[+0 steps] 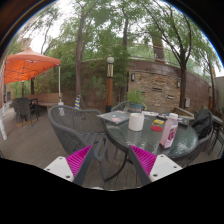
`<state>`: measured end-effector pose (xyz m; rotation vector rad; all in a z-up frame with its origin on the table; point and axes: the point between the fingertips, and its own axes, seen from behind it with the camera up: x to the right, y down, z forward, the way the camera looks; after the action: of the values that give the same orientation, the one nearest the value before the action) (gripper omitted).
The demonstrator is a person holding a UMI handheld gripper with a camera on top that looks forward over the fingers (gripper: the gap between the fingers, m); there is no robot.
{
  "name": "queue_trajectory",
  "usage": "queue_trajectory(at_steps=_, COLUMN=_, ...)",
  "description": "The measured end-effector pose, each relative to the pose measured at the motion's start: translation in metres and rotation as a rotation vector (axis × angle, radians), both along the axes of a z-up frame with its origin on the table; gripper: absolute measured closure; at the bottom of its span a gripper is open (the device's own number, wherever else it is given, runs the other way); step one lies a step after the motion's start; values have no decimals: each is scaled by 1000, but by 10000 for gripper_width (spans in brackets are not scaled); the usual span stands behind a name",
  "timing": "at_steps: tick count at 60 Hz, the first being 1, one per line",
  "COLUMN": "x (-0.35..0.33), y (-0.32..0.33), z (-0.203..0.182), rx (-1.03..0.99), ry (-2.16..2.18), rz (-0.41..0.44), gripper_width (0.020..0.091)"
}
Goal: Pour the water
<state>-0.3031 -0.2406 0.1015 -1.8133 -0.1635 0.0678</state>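
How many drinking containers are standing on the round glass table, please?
2: a white paper cup near the table's middle, and a pink-labelled plastic bottle to its right, both beyond the open fingers. Others may be hidden.

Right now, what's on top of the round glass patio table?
On the round glass patio table: a white cup, a pink-capped clear bottle, papers. Cup contents not visible. The open claw holds nothing.
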Motion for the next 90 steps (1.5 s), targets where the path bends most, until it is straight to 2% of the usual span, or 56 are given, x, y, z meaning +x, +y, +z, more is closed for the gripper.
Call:
queue_trajectory(at_steps=4, x=7, y=-4, z=-4, rx=-18, ry=-8, rz=-20, gripper_width=286)
queue_trajectory(at_steps=10, x=8, y=-9, z=-6, rx=-28, ry=-25, rz=2, gripper_width=286)
queue_trajectory(at_steps=21, x=37, y=8, z=-3, rx=47, ry=-68, rz=5, gripper_width=283)
queue_trajectory(at_steps=29, x=93, y=39, z=-11, rx=94, ry=-14, rz=-81, gripper_width=282)
queue_trajectory(at_steps=37, x=162, y=70, z=9, rx=175, ry=9, rz=-176, gripper_width=285)
queue_trajectory(at_steps=46, x=227, y=115, z=7, rx=180, ry=-49, rz=-269, gripper_width=286)
queue_trajectory(at_steps=61, x=249, y=186, z=-17, rx=156, ry=-34, rz=-253, gripper_width=289)
queue_trajectory(at_steps=64, x=249, y=203, z=-24, rx=155, ry=-15, rz=-245, gripper_width=329)
queue_trajectory(at_steps=68, x=243, y=205, z=-31, rx=133, ry=-16, rz=-254, gripper_width=523)
queue_trajectory(at_steps=79, x=242, y=209, z=-32, rx=190, ry=-15, rz=-286, gripper_width=563)
queue_trajectory(at_steps=80, x=242, y=210, z=-33, rx=188, ry=-7, rz=-288, gripper_width=595)
queue_trajectory(at_steps=86, x=243, y=211, z=-33, rx=172, ry=-2, rz=-283, gripper_width=633)
queue_trajectory(at_steps=87, x=243, y=213, z=-33, rx=167, ry=-10, rz=-281, gripper_width=669)
queue_trajectory(at_steps=90, x=242, y=211, z=-30, rx=149, ry=-40, rz=-269, gripper_width=671)
